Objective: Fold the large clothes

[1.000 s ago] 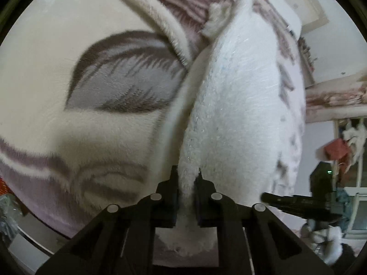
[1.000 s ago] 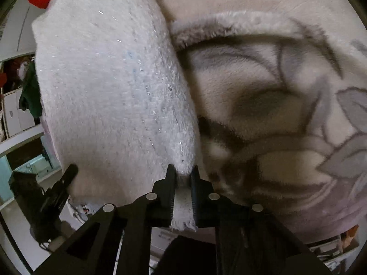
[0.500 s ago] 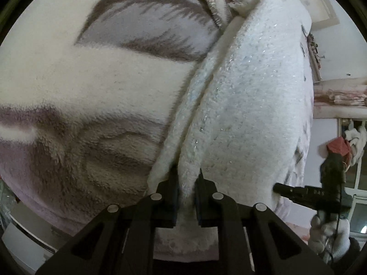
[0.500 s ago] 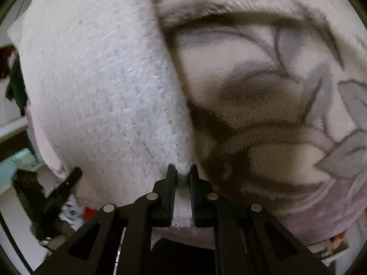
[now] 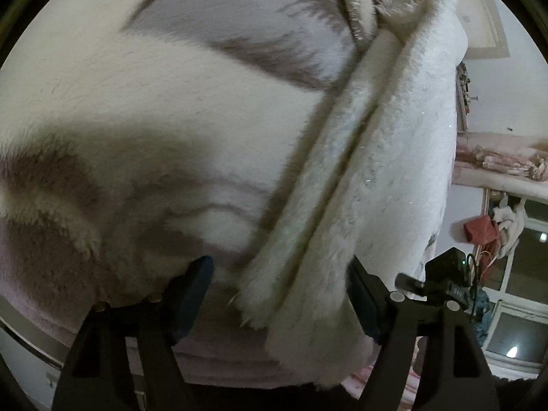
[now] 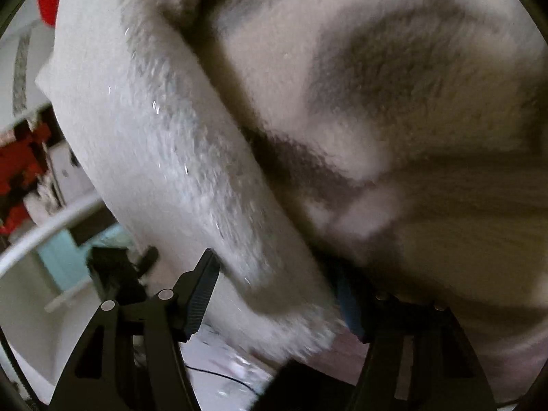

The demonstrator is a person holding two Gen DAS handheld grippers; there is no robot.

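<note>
The white fleece garment (image 5: 383, 178) has just been released: both the left tongs (image 5: 277, 294) and right tongs (image 6: 274, 291) are opened around its edge, so this fold is judged laid.

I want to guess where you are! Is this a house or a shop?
Probably a home, maybe a bedroom. A plush leaf-patterned blanket covers a soft surface, clothes hang by a window, and folded fabric sits on a shelf.
</note>
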